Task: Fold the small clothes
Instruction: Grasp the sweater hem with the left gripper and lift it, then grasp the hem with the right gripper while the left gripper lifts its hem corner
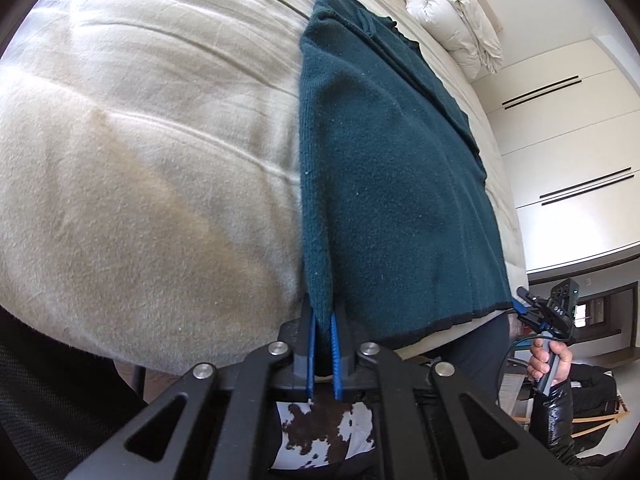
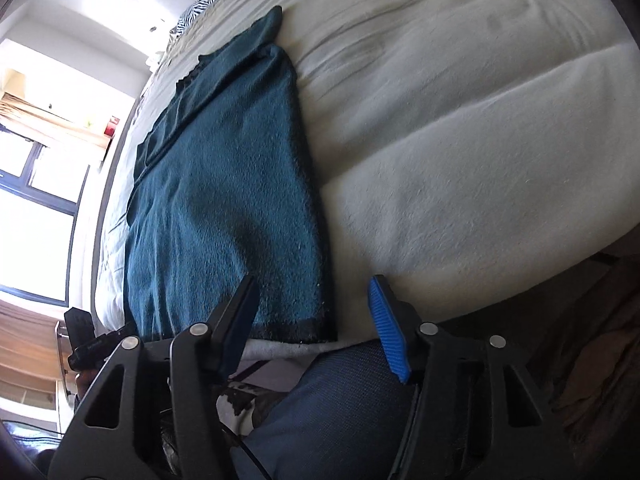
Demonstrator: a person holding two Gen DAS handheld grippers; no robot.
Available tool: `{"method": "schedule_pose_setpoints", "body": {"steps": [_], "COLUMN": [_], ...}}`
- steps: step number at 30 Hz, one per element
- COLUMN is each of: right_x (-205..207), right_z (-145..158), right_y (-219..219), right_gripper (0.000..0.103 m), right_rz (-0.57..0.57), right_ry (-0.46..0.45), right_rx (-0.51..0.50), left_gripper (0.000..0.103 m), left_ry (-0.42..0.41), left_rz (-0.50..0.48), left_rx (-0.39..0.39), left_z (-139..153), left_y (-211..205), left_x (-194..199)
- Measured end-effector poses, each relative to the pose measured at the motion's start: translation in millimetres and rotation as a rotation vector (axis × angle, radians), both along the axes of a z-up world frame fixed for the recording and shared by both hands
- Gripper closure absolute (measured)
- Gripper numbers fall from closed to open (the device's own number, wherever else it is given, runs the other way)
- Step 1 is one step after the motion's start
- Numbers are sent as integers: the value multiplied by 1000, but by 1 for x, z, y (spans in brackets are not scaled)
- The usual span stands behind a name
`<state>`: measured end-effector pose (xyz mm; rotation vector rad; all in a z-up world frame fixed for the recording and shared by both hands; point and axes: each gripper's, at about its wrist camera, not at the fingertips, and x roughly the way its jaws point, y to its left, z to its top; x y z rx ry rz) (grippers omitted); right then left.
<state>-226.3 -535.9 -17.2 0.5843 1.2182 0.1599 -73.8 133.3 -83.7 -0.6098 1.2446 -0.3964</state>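
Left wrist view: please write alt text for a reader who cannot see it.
The left gripper pinches the near corner of a dark teal knitted garment lying flat on a cream bed cover. The right gripper hovers at the far hem corner.

A wide bed (image 1: 140, 140) with a cream sheet fills most of the room. A white rolled duvet (image 1: 456, 24) lies at its far end, near a zebra-pattern pillow (image 2: 208, 0). White wardrobe doors (image 1: 560, 140) with dark slot handles stand on one side. On the other side, strong daylight comes through a dark-framed window (image 2: 36, 200).
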Motion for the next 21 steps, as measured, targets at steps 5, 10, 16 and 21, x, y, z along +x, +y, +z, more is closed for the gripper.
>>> {"method": "schedule_pose_setpoints", "body": {"steps": [5, 10, 16, 21], "right_x": [2, 4, 5, 7], "right_z": [-9, -13, -8, 5], "right_y": [5, 9, 11, 15], "right_gripper": [67, 76, 95, 96], "right_rz": [21, 28, 20, 24], "right_ry": [43, 46, 24, -21], "right_rx": [29, 47, 36, 47], "left_gripper": [96, 96, 96, 96], "left_ry": [-16, -20, -31, -50], "left_rz": [6, 8, 19, 41], "left_rx": [-40, -63, -130, -191], "left_z": [5, 6, 11, 19], "left_y": [6, 9, 12, 13], "left_x": [-2, -3, -1, 1]}}
